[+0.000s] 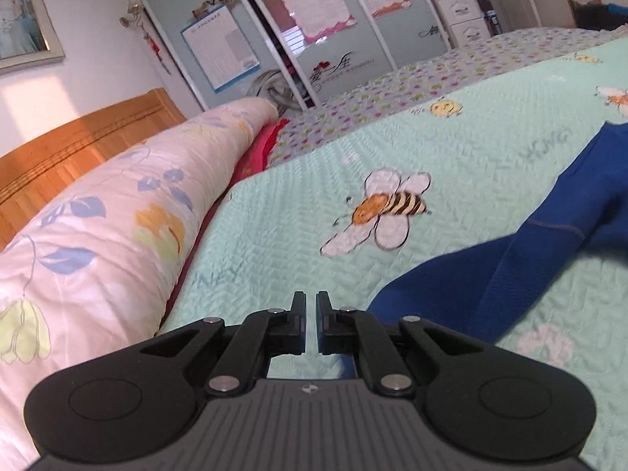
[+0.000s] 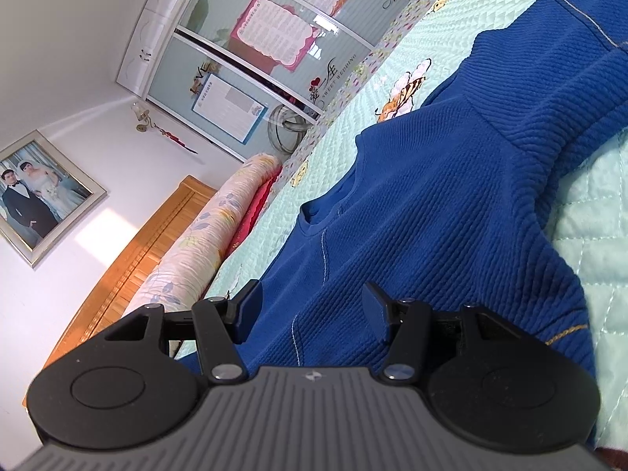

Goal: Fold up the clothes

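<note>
Hovering over the bed, my left claw (image 1: 311, 306) has its fingers drawn in until only a thin slit shows between them, and through that slit I see nothing but the mint quilt (image 1: 298, 204): clenched on air, no cloth caught. The blue sweater (image 1: 490, 286) lies off to the right of this claw and a little ahead, one ribbed fold reaching toward it across the quilt without touching the fingers. Straight ahead of the tips sits a printed bee (image 1: 386, 206) on the quilt. To the left runs a long floral bolster (image 1: 110, 235) with a red cloth (image 1: 259, 149) tucked beside its far end, and beyond that the wooden headboard (image 1: 59, 157).

My right claw (image 2: 310, 306) stands released, its two fingers well apart, low over the same blue sweater (image 2: 431, 204). The knit spreads beneath and ahead of this claw, filling the gap between the fingers, though I cannot tell whether the pads rest on it. The neckline (image 2: 325, 204) lies ahead of the left finger, and a sleeve (image 2: 549, 78) stretches away ahead and to the right. A pale stitched line runs down the cloth between the fingers. Mint quilt (image 2: 596, 204) shows to the right of the sweater, and the wardrobe's glass doors (image 2: 243, 59) stand far ahead to the left.
</note>
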A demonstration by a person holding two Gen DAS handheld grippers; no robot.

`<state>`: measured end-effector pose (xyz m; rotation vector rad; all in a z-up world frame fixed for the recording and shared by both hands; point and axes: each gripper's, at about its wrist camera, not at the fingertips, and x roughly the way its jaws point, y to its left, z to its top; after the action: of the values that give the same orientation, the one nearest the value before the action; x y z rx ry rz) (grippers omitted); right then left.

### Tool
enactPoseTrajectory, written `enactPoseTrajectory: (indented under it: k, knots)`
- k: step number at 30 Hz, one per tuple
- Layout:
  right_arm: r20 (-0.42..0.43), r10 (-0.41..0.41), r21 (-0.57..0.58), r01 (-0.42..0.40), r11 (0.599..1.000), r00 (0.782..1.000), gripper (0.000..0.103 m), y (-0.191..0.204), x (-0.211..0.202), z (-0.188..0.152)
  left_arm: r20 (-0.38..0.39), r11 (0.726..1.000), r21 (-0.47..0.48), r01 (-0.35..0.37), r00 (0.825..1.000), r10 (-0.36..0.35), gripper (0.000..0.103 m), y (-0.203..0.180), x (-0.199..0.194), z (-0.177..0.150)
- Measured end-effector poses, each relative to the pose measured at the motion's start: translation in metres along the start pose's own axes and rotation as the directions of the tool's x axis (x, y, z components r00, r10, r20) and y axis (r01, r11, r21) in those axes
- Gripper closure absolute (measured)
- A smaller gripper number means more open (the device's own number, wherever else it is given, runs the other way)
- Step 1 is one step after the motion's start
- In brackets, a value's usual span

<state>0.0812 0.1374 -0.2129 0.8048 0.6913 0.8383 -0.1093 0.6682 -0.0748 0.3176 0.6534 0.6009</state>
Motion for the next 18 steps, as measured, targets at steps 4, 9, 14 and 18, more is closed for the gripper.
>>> enactPoseTrajectory:
  k: [4, 9, 14, 18]
  knots:
    - [0.0, 0.0, 0.0, 0.0, 1.0, 1.0, 0.046, -0.001, 0.0, 0.0, -0.039, 0.999, -0.044, -0.009, 0.999, 0.007, 0.098, 0.003, 0.016, -0.004]
    - [0.001, 0.003, 0.003, -0.003, 1.0, 1.0, 0.046, 0.0, 0.0, -0.001, -0.051, 0.998, 0.064, 0.012, 0.999, -0.008, 0.09, 0.004, -0.001, -0.022]
    - [0.007, 0.017, 0.017, -0.017, 1.0, 1.0, 0.046, -0.003, 0.0, 0.0, -0.039, 0.946, 0.319, 0.049, 0.998, -0.039, 0.036, -0.033, -0.034, -0.065]
    - [0.01, 0.022, 0.027, -0.022, 0.999, 1.0, 0.046, -0.005, -0.002, 0.001, -0.045, 0.866, 0.499, 0.037, 0.999, -0.016, 0.035, -0.068, -0.025, -0.086]
